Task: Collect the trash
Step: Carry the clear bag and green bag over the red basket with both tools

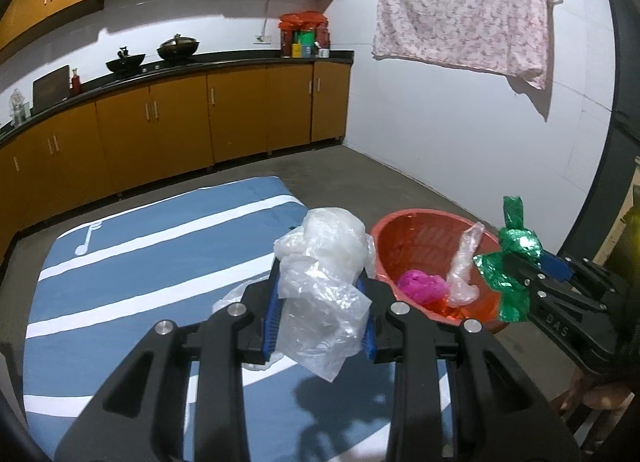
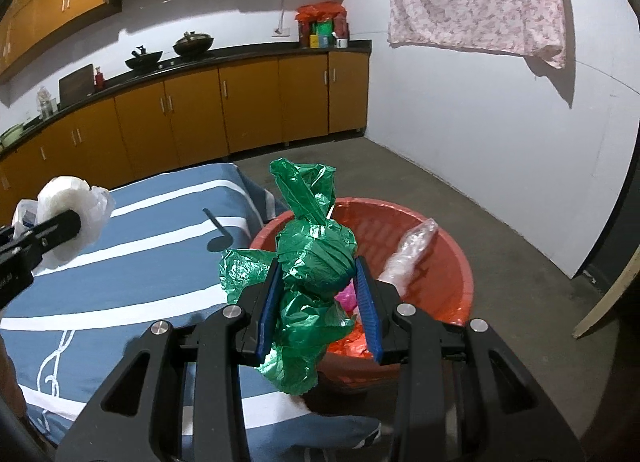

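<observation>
Green bag (image 2: 316, 262): a crumpled green plastic bag, pinched between the blue pads of the right tongs (image 2: 316, 294); it hangs over the near rim of the red basket (image 2: 460, 262), with its loose ends sticking up and down.
Clear bag (image 1: 320, 282): a bunched transparent plastic bag, pinched by the left tongs (image 1: 320, 302); it is held above the blue sheet (image 1: 140, 262), just beside the left rim of the basket.
Right tongs: pressed on the green bag from both sides; the side of the body shows raised letters that look like "DAS", partly hidden.
Left tongs: pressed on the clear bag, the pads partly covered by the plastic.
Red basket: a round plastic basket on the floor; inside lie a pink bag (image 1: 422, 284) and a long clear wrapper (image 1: 464, 262) that leans on the wall of the basket.
Blue sheet: blue with white stripes, printed with a white music note (image 1: 88, 238); in the right view a white treble clef sign shows near the left edge.
Counter (image 1: 200, 62): dark top on orange cabinets, with two woks, a red bottle and some jars and packets in the corner; their labels are too small to read.
Wall: white, with a pink flowered cloth (image 1: 464, 6) hanging high.
</observation>
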`<action>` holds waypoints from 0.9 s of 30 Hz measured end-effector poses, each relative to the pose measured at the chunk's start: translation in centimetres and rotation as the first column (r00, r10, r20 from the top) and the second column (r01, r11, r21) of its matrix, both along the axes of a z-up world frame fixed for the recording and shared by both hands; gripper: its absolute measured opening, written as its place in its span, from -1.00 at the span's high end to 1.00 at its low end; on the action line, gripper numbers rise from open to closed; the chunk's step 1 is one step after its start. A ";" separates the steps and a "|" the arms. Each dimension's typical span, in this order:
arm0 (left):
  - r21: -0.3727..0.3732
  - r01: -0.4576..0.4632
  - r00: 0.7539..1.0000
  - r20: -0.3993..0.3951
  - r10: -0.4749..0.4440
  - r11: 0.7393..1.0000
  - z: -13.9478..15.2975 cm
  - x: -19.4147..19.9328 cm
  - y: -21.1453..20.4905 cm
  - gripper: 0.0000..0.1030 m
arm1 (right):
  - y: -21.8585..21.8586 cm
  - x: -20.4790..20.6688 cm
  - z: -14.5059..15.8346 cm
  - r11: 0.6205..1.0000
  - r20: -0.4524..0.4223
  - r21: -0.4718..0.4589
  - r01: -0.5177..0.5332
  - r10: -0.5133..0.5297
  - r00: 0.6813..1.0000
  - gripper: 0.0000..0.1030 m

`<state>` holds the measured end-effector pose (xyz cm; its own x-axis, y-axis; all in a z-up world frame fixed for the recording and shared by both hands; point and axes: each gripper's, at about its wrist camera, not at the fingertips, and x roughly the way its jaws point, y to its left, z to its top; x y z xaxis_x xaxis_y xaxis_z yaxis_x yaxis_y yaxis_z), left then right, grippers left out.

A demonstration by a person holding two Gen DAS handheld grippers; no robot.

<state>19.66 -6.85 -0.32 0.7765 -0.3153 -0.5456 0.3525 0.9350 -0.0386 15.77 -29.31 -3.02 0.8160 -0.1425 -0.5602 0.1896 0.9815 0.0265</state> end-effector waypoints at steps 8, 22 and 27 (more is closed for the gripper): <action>0.018 0.029 1.000 -0.004 -0.029 0.999 -0.7 0.1 -2.2 0.38 | -1.3 0.0 -0.5 1.000 -0.005 0.005 0.024 -0.024 1.000 0.29; 0.044 0.065 0.998 -0.015 -0.064 0.997 -1.9 1.1 -5.0 0.38 | -2.5 0.4 -1.1 0.998 -0.021 0.019 0.055 -0.054 0.998 0.29; 0.039 0.081 0.996 -0.031 -0.079 0.996 -2.4 1.6 -5.9 0.38 | -2.9 0.7 -1.4 0.997 -0.029 0.035 0.067 -0.066 0.997 0.29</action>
<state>21.30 -12.78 -2.71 0.7331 -0.3532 -0.5812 0.4254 0.9049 -0.0133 16.44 -32.17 -4.45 0.7892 -0.1754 -0.5886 0.2556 0.9652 0.0551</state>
